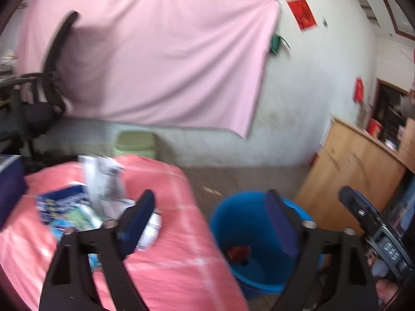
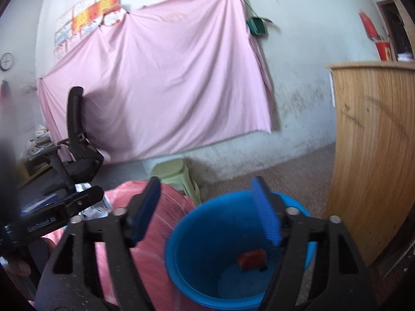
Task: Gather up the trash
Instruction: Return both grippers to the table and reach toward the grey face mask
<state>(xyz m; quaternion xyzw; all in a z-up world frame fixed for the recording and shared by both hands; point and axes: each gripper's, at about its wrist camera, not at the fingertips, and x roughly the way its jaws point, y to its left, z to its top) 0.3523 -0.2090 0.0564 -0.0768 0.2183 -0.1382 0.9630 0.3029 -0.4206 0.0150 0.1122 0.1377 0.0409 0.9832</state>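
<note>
A blue bucket (image 1: 249, 215) stands on the floor beside a table under a pink-red cloth (image 1: 166, 259). A red piece of trash (image 1: 237, 252) lies inside it, also seen in the right wrist view (image 2: 251, 259) within the bucket (image 2: 207, 246). Paper and wrapper trash (image 1: 85, 202) and a white crumpled piece (image 1: 151, 229) lie on the cloth. My left gripper (image 1: 210, 223) is open and empty, between table edge and bucket. My right gripper (image 2: 207, 212) is open and empty above the bucket's near rim. The left gripper's body shows in the right wrist view (image 2: 59, 212).
A wooden counter (image 2: 376, 155) stands right of the bucket. A green plastic stool (image 2: 176, 178) sits behind the table. A black office chair (image 2: 75, 140) is at the left, a pink sheet (image 2: 160, 83) hangs on the wall. A dark blue box (image 1: 9, 181) lies at the table's left.
</note>
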